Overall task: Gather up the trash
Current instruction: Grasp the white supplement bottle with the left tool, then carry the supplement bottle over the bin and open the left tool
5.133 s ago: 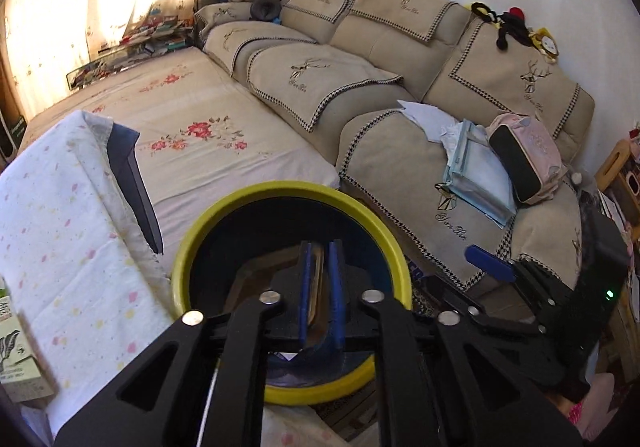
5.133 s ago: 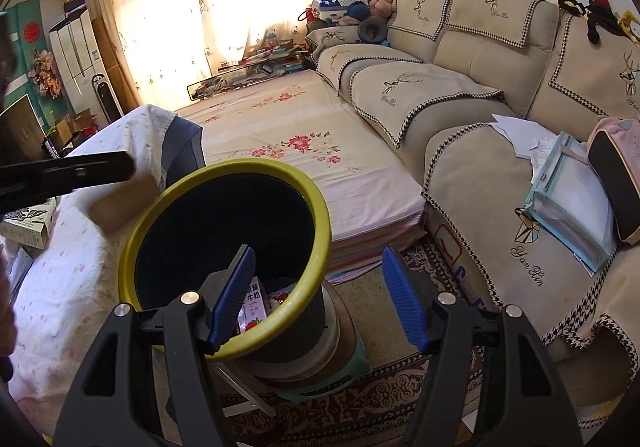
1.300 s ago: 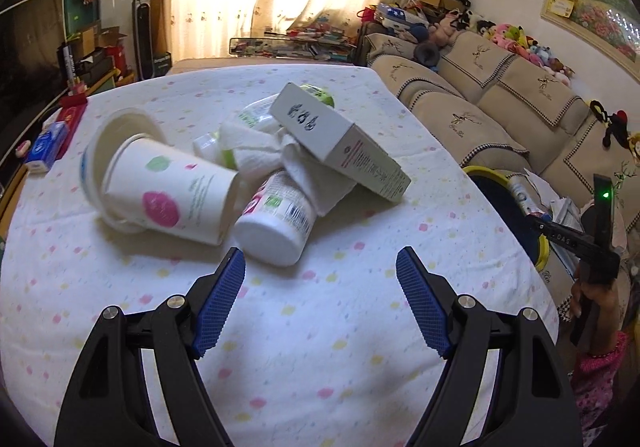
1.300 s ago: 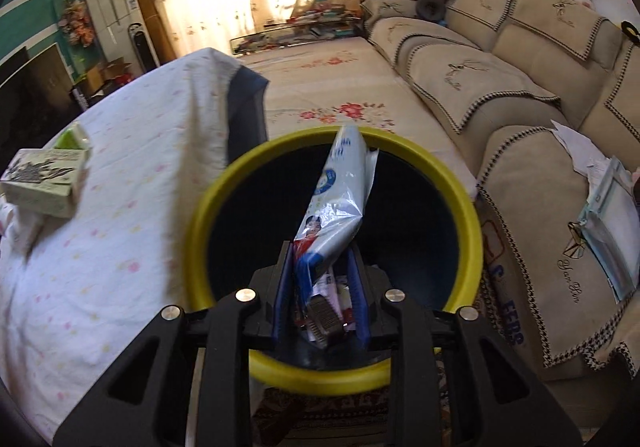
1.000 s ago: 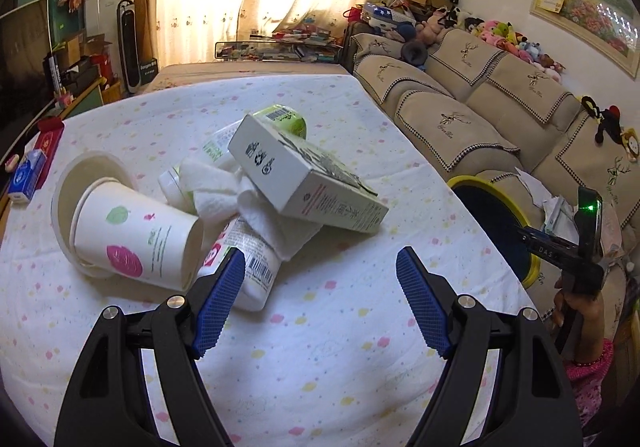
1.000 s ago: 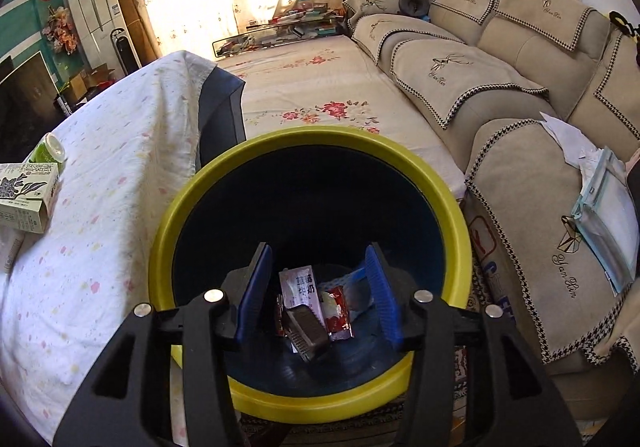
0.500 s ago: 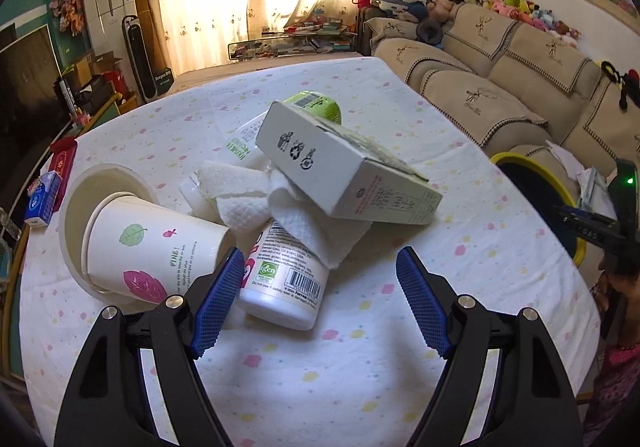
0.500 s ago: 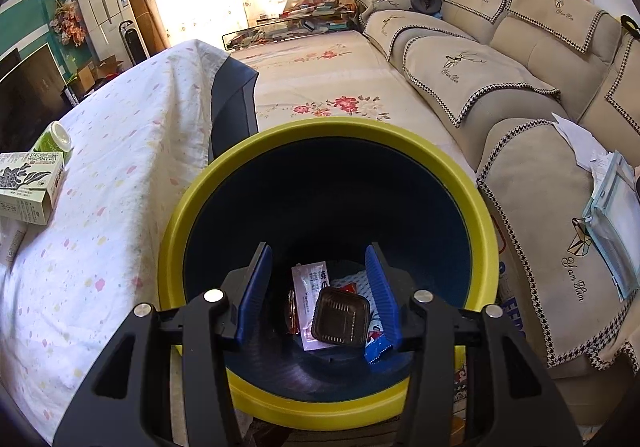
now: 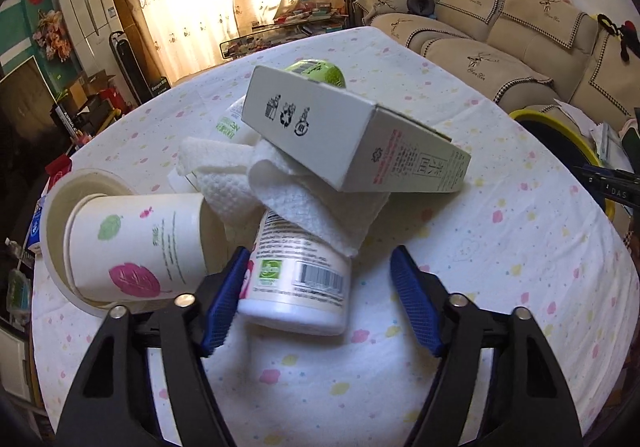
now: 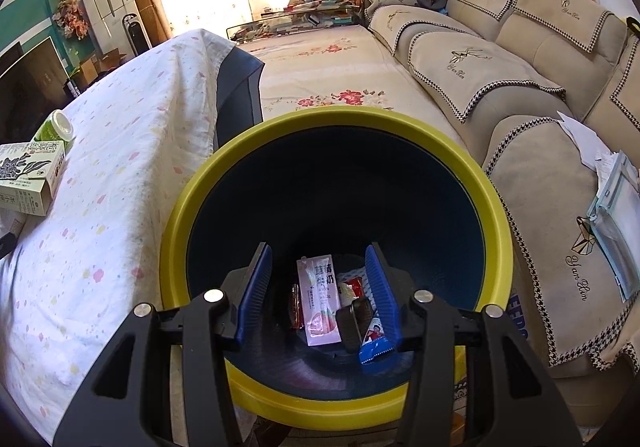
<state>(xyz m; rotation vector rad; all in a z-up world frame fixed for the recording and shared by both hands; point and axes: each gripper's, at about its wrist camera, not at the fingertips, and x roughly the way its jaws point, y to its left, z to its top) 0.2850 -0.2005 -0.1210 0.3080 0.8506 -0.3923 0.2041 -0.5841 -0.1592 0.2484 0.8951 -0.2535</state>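
A trash pile lies on the spotted tablecloth [image 9: 500, 267]: a paper cup [image 9: 132, 243] on its side, a crumpled paper towel [image 9: 288, 199], a grey-white carton [image 9: 352, 139] on top, and a green-capped bottle [image 9: 320, 73] behind. My left gripper [image 9: 318, 305] straddles a white bottle [image 9: 300, 279]. Its jaws are closing; the left pad sits at the bottle's side and the right pad stands apart. My right gripper [image 10: 320, 287] hangs open and empty over the yellow-rimmed bin [image 10: 496, 215]. A pink sachet [image 10: 320, 295] and a blue wrapper [image 10: 374, 343] lie inside.
The bin's rim [image 9: 532, 115] shows past the table's right edge, with a beige sofa [image 10: 500, 67] behind it. From the right wrist, the carton [image 10: 28, 175] and the green-capped bottle [image 10: 54, 129] lie on the table at far left. A dark chair back [image 10: 236, 87] stands beside the bin.
My left gripper has sunk closer to the pile, and its jaws have narrowed around the white bottle. My right gripper released a blue-and-white wrapper into the bin, then stayed open above it.
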